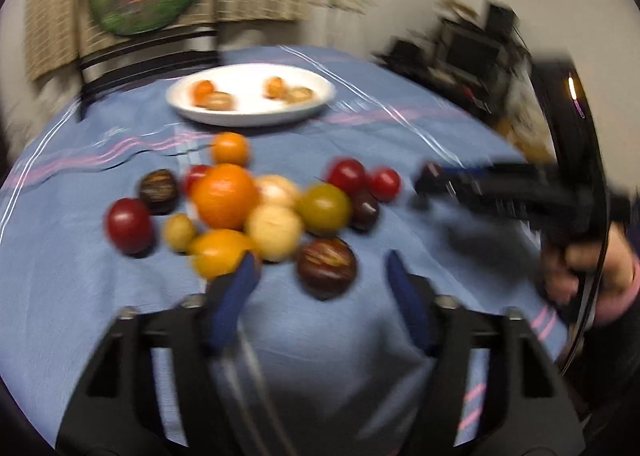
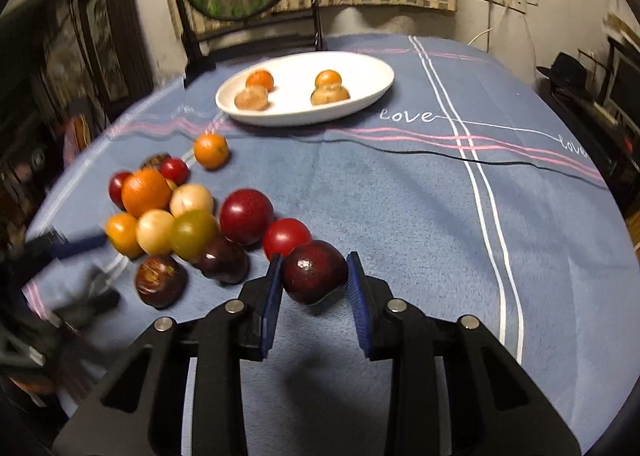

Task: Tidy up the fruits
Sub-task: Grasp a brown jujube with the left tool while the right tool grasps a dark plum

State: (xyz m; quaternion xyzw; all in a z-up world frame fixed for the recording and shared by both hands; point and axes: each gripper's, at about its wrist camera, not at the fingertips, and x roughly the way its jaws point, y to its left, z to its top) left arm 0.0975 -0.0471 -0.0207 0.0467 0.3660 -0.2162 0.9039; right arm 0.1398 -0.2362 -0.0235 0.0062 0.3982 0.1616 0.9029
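Blue cloth (image 2: 400,216) over the table, pink and white stripes, "love" stitched in white.

Fruit pile, near left of the cloth. Right wrist view, left to right: small orange (image 2: 123,233), pale fruit (image 2: 154,231), big orange (image 2: 146,193) behind them, second pale fruit (image 2: 191,200), yellow-green fruit (image 2: 193,234), big red fruit (image 2: 246,216), red tomato (image 2: 286,237). Striped brown fruit (image 2: 161,281) and dark plum (image 2: 223,260) sit at the near edge of the pile. One orange (image 2: 211,151) lies apart, between pile and plate.

Left gripper (image 1: 320,276): blue fingers (image 1: 240,288) apart, nothing clamped. Left finger just beside the small orange; the striped brown fruit lies ahead between the fingertips, untouched as far as the blur allows. View heavily smeared.

Plate (image 2: 360,68), white, oval, far centre of the cloth. Holds four fruits in two pairs: left pair, an orange one (image 2: 260,80) behind a tan one (image 2: 251,98), touching; right pair, an orange one (image 2: 328,79) behind a tan one (image 2: 330,94), touching. Bare plate between the pairs.

Right gripper (image 2: 314,276): blue pads (image 2: 274,288) clamped on a dark red fruit (image 2: 314,271), one pad each side. Fruit just beside the red tomato, at the pile's right end. Whether it rests on the cloth or is lifted, cannot tell.

A hand (image 1: 588,268) grips the right gripper's handle, seen at the right edge of the left wrist view.
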